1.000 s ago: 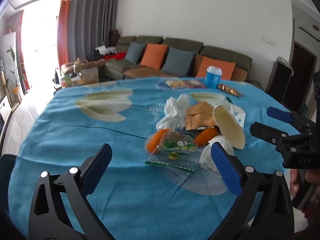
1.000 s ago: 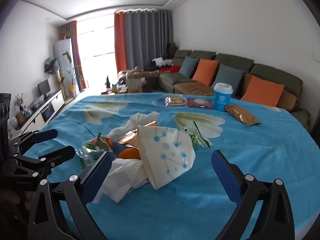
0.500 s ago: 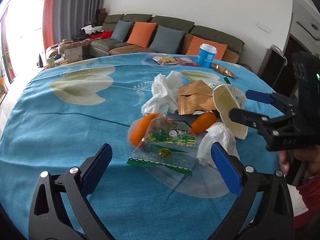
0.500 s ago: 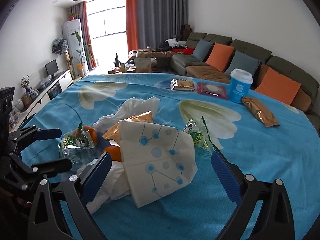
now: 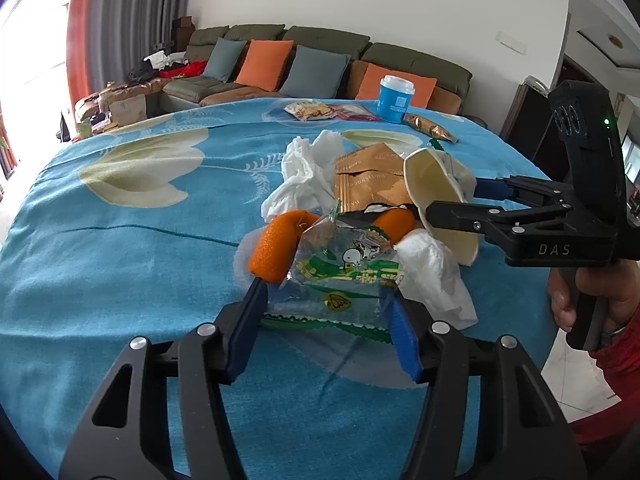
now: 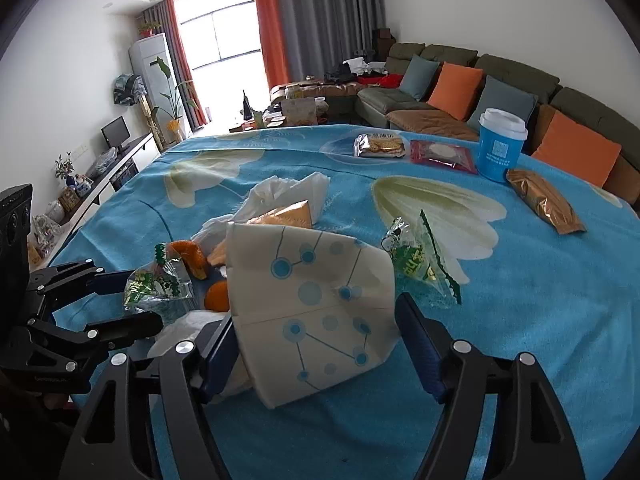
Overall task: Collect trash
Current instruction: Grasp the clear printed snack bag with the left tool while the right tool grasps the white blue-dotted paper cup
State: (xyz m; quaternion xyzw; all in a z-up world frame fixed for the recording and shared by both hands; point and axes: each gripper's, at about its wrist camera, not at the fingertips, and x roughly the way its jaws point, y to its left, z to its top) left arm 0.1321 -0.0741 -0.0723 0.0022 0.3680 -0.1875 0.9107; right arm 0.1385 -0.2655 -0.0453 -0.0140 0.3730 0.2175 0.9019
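A pile of trash lies on the blue tablecloth (image 5: pixel 120 260). My left gripper (image 5: pixel 325 304) straddles a clear green-printed wrapper (image 5: pixel 344 276), and its jaws are closing with the pads at the wrapper's edges. Orange peel (image 5: pixel 276 248) and white tissue (image 5: pixel 432 280) lie right beside it. My right gripper (image 6: pixel 316 314) straddles a flattened white paper cup (image 6: pixel 316 304) with blue dots. Its jaws are closing too, and the cup fills the gap. Seen from the left wrist, the right gripper (image 5: pixel 454 202) reaches in from the right around the cup (image 5: pixel 436 196).
More tissue (image 5: pixel 308 172), a brown sachet (image 5: pixel 372 180) and a second green wrapper (image 6: pixel 420 260) lie in or near the pile. At the far side stand a blue lidded cup (image 6: pixel 502 144), a gold packet (image 6: pixel 544 200) and two snack packs (image 6: pixel 380 145). A sofa (image 5: pixel 320 52) is behind.
Both grippers came forward and down onto the pile. Their jaws narrowed, the left around the clear wrapper and the right around the paper cup.
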